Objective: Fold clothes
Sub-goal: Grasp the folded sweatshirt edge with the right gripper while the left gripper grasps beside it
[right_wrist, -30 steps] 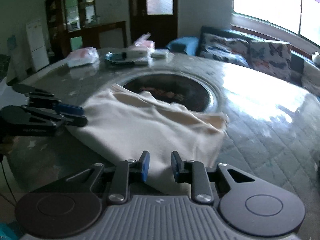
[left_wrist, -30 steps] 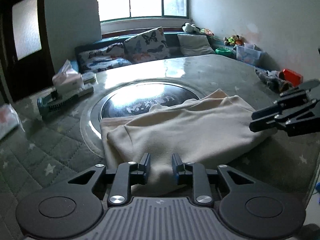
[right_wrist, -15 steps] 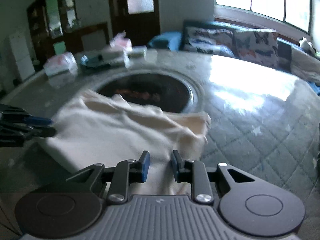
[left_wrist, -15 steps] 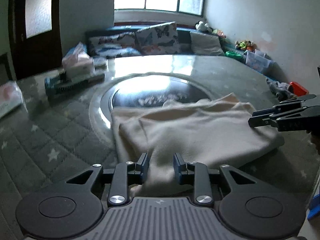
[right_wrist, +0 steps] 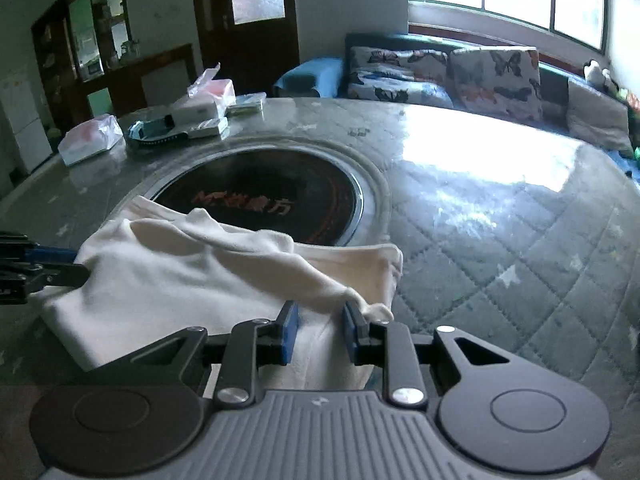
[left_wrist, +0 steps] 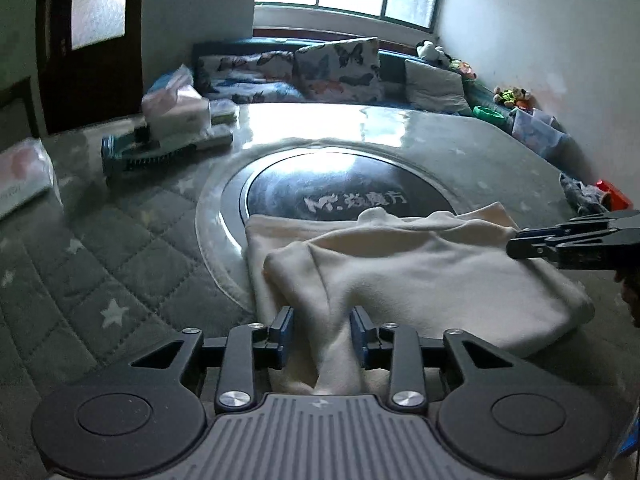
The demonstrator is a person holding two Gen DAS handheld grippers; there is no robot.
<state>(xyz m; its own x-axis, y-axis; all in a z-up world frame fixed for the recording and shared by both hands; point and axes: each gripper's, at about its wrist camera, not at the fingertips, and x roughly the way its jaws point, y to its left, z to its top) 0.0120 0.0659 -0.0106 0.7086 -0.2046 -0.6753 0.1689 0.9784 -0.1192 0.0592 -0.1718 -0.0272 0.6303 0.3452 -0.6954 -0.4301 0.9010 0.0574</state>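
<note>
Cloth (left_wrist: 420,276), cream and half folded, lies on the quilted table (left_wrist: 120,264) by the dark disc, my left gripper (left_wrist: 322,330) just loosening round one bunched edge, my right gripper (right_wrist: 318,330) pinching the other.

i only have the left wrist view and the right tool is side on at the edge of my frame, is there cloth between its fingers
Observer: Yes. In the right wrist view, a bunched ridge of the cream garment runs taut between the fingers of the right tool, which looks closed on it.
Operator: which corner is that
Observer: The near right one. A small loose tip pokes out just past the right finger.
Operator: what's left of the door, my frame cuts off there
Observer: Left of the dark door stands a dark cabinet with glass fronts.
</note>
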